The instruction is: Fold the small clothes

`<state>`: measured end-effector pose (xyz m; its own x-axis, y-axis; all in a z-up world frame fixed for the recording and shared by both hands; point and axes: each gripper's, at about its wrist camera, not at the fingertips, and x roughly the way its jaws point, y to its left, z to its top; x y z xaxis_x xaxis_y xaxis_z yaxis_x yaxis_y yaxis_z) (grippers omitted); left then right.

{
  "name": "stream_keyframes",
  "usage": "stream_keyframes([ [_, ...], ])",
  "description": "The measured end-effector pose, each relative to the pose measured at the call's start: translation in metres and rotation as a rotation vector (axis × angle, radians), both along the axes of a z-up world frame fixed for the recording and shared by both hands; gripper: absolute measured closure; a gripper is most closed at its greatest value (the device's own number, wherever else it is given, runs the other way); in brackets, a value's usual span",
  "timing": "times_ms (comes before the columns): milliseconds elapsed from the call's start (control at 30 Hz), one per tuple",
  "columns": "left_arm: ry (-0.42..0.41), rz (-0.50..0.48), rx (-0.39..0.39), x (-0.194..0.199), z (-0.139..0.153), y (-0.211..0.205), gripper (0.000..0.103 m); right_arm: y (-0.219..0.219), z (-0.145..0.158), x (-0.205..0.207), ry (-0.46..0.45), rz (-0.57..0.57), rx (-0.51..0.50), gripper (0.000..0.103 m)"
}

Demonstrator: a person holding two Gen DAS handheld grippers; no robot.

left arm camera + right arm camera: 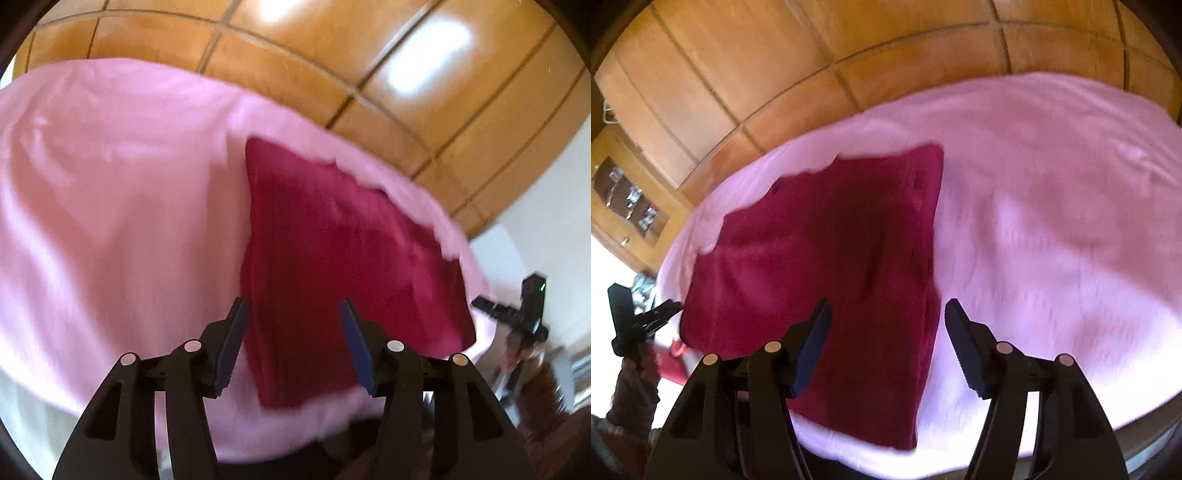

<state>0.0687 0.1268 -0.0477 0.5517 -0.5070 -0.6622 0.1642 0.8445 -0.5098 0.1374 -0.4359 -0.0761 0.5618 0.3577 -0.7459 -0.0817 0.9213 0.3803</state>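
In the left wrist view, our left gripper [293, 325] is wide open and holds nothing. The red cloth [343, 258] lies flat on the pink sheet [110, 203], near its far edge, just under and ahead of the gripper. We think we should go low and pinch only the near edge.

In the right wrist view, our right gripper [886, 325] is wide open and empty too. The cloth's right edge runs between its fingers, so we should grab there.

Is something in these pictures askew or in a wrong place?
Nothing stands out. The dark red garment lies flat on the pink sheet; only its far edge looks uneven. Both tongs, left and right, hover open.
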Motion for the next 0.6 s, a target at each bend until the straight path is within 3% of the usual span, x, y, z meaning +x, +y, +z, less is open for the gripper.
stream_keyframes([
  [100, -0.019, 0.015, 0.010, 0.031, -0.002, -0.003, 0.052, 0.005, -0.007, 0.034, -0.003, -0.041, -0.015, 0.046],
  [167, -0.014, 0.008, 0.005, 0.045, -0.008, -0.005, 0.052, 0.012, -0.013, 0.052, 0.011, -0.048, -0.053, 0.060],
  [233, -0.001, 0.007, 0.006, 0.060, -0.016, -0.009, 0.052, 0.019, -0.020, 0.062, 0.031, -0.034, -0.062, 0.086],
  [300, 0.012, -0.009, 0.001, 0.068, -0.022, -0.014, 0.070, 0.025, -0.018, 0.059, 0.017, -0.021, -0.094, 0.095],
  [333, 0.018, -0.025, -0.001, 0.070, -0.023, -0.017, 0.086, 0.028, -0.014, 0.056, 0.007, -0.011, -0.114, 0.095],
  [367, 0.008, -0.032, 0.001, 0.068, -0.021, -0.015, 0.094, 0.031, -0.009, 0.051, -0.010, -0.003, -0.134, 0.095],
  [600, -0.120, -0.047, -0.029, 0.051, 0.013, -0.013, 0.096, 0.039, 0.044, 0.025, -0.158, 0.013, -0.106, 0.096],
])
